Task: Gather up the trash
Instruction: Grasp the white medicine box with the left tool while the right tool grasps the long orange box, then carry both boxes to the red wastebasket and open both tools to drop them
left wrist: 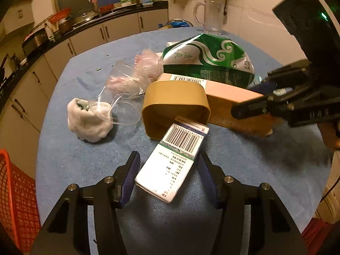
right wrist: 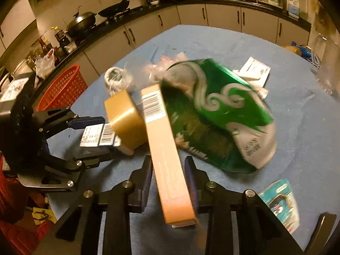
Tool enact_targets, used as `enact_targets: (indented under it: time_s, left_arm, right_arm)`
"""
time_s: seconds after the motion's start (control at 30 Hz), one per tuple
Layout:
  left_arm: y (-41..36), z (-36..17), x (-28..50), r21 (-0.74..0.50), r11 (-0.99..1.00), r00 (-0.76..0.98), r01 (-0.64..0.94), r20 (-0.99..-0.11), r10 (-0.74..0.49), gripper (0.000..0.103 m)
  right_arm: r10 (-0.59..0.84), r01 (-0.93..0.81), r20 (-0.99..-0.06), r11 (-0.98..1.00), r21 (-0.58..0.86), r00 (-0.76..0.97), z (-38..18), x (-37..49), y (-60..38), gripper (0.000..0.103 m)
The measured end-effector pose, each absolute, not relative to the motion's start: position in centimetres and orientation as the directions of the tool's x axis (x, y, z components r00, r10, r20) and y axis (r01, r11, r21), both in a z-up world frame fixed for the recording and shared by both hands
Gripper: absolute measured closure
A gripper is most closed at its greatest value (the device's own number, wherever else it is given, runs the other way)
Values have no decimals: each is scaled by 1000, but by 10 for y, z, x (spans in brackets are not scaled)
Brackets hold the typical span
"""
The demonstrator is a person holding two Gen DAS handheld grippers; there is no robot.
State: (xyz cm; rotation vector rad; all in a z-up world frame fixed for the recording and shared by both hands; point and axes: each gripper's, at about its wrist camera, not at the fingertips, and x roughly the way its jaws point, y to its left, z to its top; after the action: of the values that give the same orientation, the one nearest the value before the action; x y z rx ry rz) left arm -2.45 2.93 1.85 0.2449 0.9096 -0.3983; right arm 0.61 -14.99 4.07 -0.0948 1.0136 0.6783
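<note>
On the blue table, a white medicine box with a barcode lies between my left gripper's open fingers, its far end tucked into a tan tape roll. The jaws stand a little apart from the box's sides. My right gripper is closed around a long pink box, which is tilted. In the left wrist view the pink box lies behind the roll. A green foil bag, crumpled clear plastic bags and a white wad lie behind.
A red mesh basket stands off the table's left edge, also in the left wrist view. A glass jug stands at the far edge. A white leaflet box and a teal packet lie on the table. Kitchen counters run behind.
</note>
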Motion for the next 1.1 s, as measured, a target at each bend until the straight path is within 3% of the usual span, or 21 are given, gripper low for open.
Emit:
enact_targets:
  time_s: [0.1, 0.47, 1.1]
  left_arm:
    - [31, 19, -27, 17, 915, 555, 403, -799, -229, 54]
    - [44, 29, -62, -69, 924, 565, 376, -773, -288, 66]
    - [82, 75, -98, -89, 942, 662, 325, -690, -293, 67]
  right_arm:
    - [475, -564, -804, 796, 219, 359, 45, -5, -150, 77]
    - [529, -531, -758, 797, 289, 382, 61, -57, -185, 78]
    - [600, -538, -680, 769, 345, 421, 93, -93, -188, 78]
